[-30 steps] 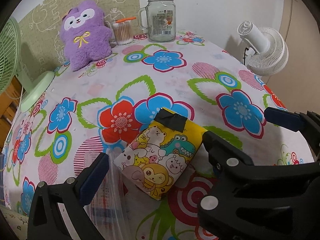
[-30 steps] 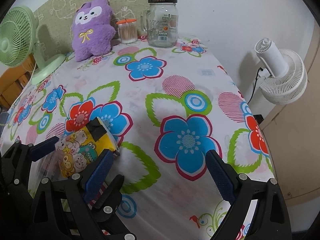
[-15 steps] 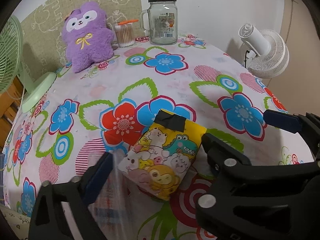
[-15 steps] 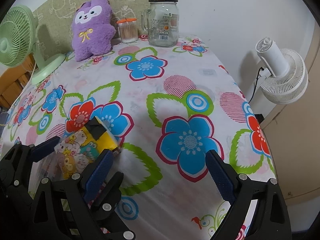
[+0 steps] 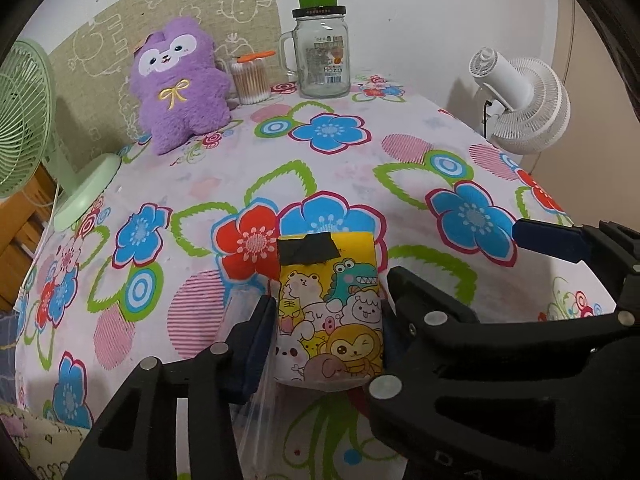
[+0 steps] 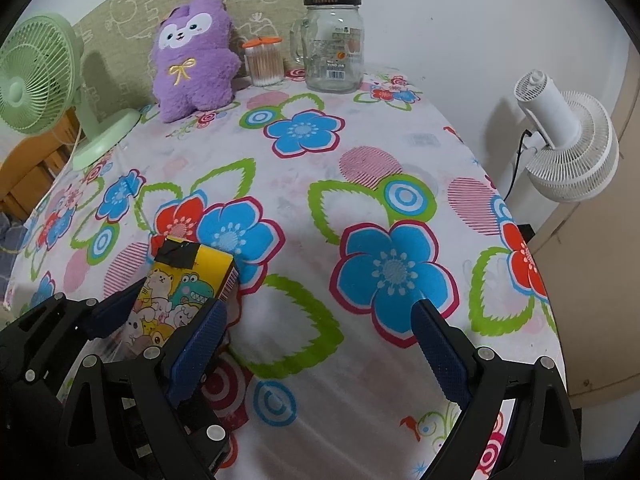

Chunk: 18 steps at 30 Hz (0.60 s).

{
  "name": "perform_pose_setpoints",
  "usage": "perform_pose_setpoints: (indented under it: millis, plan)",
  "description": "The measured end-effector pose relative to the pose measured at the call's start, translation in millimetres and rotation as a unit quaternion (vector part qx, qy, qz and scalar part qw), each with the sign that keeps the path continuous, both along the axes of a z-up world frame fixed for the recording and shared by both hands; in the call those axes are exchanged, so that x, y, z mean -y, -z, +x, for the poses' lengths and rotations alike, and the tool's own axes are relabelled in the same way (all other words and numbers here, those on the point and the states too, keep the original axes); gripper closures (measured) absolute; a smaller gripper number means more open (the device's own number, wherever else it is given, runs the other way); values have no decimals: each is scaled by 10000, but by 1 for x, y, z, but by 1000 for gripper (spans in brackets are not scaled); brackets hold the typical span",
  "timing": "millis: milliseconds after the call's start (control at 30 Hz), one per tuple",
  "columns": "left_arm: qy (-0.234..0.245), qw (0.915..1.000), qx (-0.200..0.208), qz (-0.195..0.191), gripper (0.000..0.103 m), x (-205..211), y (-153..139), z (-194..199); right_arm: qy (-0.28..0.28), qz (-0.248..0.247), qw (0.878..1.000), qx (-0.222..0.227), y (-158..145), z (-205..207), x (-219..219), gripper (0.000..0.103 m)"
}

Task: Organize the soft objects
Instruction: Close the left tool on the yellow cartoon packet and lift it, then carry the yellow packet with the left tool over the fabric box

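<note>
Two blue pads of the left gripper (image 5: 326, 334) are closing on the yellow cartoon tissue pack (image 5: 330, 312) low in the middle of the flowered tablecloth (image 5: 360, 168), so lifting probably comes next, while the right gripper (image 6: 320, 344) waits wide apart.

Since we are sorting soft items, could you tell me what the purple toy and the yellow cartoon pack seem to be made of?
Purple toy: plush fabric, fuzzy matte pile.
Yellow cartoon pack: probably thin glossy printed plastic film, with black tape across the top.
</note>
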State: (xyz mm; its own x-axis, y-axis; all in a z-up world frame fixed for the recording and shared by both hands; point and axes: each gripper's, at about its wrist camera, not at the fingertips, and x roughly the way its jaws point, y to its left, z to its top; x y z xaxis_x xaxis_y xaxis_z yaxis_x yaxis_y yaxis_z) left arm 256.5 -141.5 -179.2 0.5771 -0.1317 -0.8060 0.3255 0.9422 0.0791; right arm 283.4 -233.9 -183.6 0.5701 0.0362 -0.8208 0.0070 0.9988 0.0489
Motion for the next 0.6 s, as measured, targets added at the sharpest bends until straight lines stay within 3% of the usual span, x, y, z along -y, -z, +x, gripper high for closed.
perform_pose_setpoints:
  millis: [600]
  plan:
    - [-76, 9999, -5, -121, 53, -16, -13, -44, -274, -53, 9996, 64, -12, -41, -20, 8]
